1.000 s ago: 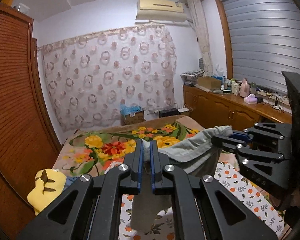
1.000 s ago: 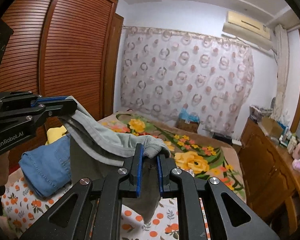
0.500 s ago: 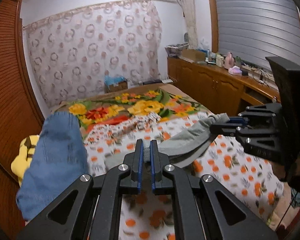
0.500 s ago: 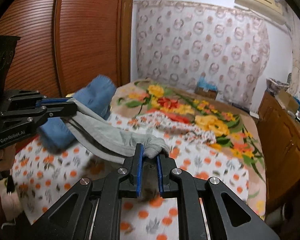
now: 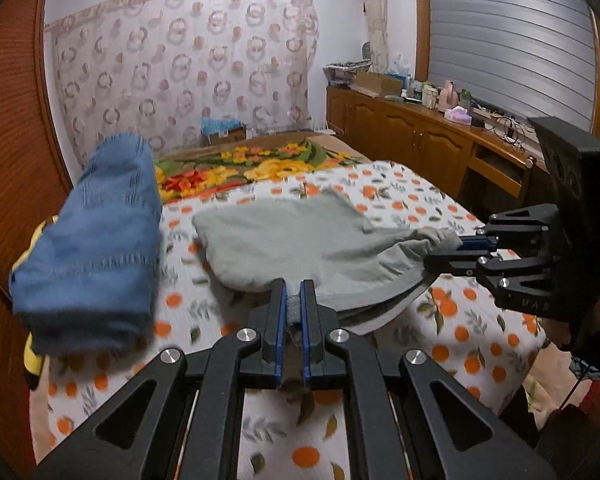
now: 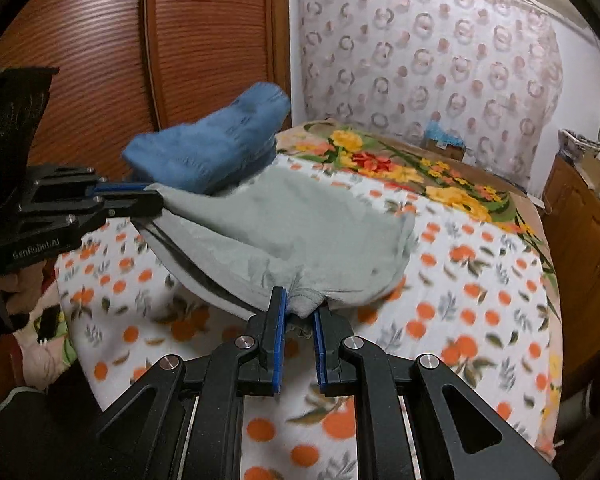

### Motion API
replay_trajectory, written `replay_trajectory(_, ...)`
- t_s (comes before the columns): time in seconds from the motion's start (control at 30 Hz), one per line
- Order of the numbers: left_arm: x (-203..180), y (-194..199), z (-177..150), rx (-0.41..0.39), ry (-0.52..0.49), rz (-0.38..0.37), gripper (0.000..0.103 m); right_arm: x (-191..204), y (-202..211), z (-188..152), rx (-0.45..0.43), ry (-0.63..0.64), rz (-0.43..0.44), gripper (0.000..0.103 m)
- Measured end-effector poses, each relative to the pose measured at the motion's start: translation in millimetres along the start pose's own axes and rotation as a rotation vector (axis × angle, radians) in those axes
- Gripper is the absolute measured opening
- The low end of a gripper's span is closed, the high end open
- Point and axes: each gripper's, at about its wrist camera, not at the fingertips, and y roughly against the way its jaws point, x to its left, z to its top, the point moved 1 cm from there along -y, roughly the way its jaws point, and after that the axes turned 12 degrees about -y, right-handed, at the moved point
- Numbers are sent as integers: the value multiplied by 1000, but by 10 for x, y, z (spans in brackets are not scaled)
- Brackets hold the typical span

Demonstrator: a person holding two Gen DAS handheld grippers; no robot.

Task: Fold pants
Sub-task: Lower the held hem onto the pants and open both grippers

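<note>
Grey pants (image 5: 292,240) (image 6: 300,220) lie spread on the orange-print bedsheet, far part flat, near edge lifted. My left gripper (image 5: 294,300) is shut on one corner of that near edge; it also shows at the left of the right wrist view (image 6: 152,196). My right gripper (image 6: 300,308) is shut on the other bunched corner, and appears at the right of the left wrist view (image 5: 456,250). The fabric hangs slack between the two grips, just above the sheet.
A folded blue denim stack (image 5: 96,248) (image 6: 208,152) lies left of the grey pants, touching their far left edge. A floral blanket (image 5: 240,168) covers the bed's far end. A wooden wardrobe (image 6: 100,60) stands left, a wooden cabinet (image 5: 420,148) with clutter right.
Both grippers have come down and tipped toward the bed with the grey pants. The pants hung from the grips a second ago; now most of the fabric lies flat on the sheet.
</note>
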Motion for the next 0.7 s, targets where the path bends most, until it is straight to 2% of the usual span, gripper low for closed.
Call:
replay_trajectory(0.43,-216,-82,-485,55,52,-16,7,-32,-32,-190,31,-86,12,12)
replay_trajectory(0.7,-295,22,-604,63,73,-22,7,36,73,-357,12,-124,20,12)
